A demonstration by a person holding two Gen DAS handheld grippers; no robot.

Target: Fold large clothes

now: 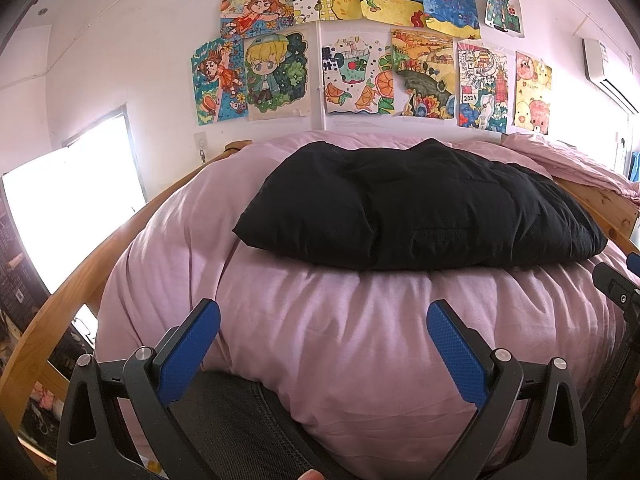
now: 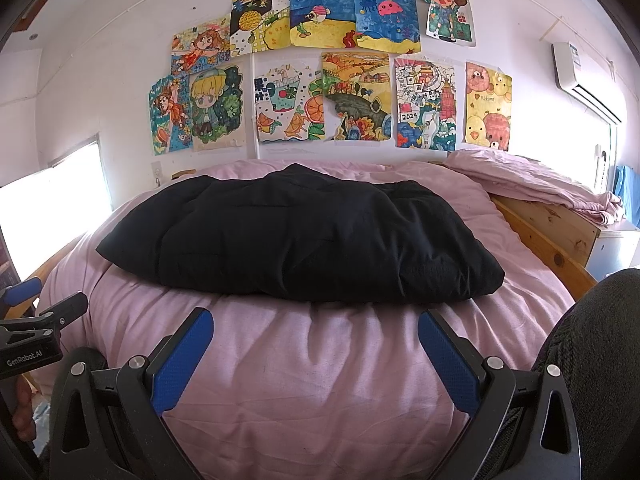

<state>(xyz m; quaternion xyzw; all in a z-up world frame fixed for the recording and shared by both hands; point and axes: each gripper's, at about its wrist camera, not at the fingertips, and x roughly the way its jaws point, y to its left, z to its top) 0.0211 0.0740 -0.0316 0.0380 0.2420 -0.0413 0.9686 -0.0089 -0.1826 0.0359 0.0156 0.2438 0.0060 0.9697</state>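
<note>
You're hovering both the left gripper (image 1: 323, 322) and right gripper (image 2: 316, 330), spread wide and empty; the black garment (image 2: 296, 240) is lying compactly bundled, seemingly folded already.

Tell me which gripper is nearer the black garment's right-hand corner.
Right. The right gripper hangs open just short of the black garment, near that corner. The left gripper, also open, sits further left, towards the garment's other end.

The right gripper (image 2: 316, 344) hangs with jaws spread wide and empty over the pink duvet (image 2: 320, 380). Just beyond lies a folded black padded garment (image 2: 300, 240). Colourful drawings (image 2: 328, 68) cover the wall behind the bed.
</note>
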